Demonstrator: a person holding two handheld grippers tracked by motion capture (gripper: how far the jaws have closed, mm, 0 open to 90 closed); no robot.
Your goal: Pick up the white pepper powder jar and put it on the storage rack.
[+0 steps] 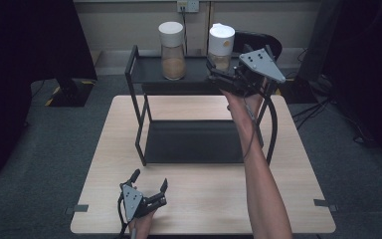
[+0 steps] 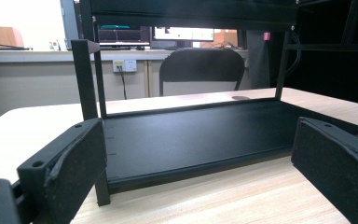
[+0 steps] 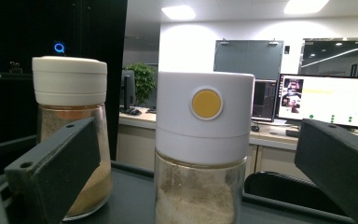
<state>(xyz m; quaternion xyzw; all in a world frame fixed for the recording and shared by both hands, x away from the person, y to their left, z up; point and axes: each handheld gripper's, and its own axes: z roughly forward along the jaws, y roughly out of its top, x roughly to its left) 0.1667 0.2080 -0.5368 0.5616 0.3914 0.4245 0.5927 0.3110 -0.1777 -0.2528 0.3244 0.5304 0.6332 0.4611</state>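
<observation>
A black two-tier rack (image 1: 149, 69) stands on the wooden table (image 1: 204, 199). Two glass jars of tan powder sit on its top shelf. The left jar (image 1: 172, 50) (image 3: 70, 140) has a plain white lid. The right jar (image 1: 221, 42) (image 3: 205, 140) has a white lid with a yellow dot. My right gripper (image 1: 215, 73) (image 3: 196, 177) is up at the top shelf, open, its jaws standing wide on either side of the right jar without touching it. Near the table's front edge my left gripper (image 1: 150, 180) (image 2: 196, 163) rests open and holds nothing, facing the rack's lower shelf (image 2: 191, 135).
A dark chair (image 1: 263, 42) (image 2: 200, 65) stands behind the table. A dark stand's base (image 1: 69, 92) sits on the floor at the back left. Lit monitors (image 3: 326, 100) are on a desk far behind the jars. Cables lie on the floor at right.
</observation>
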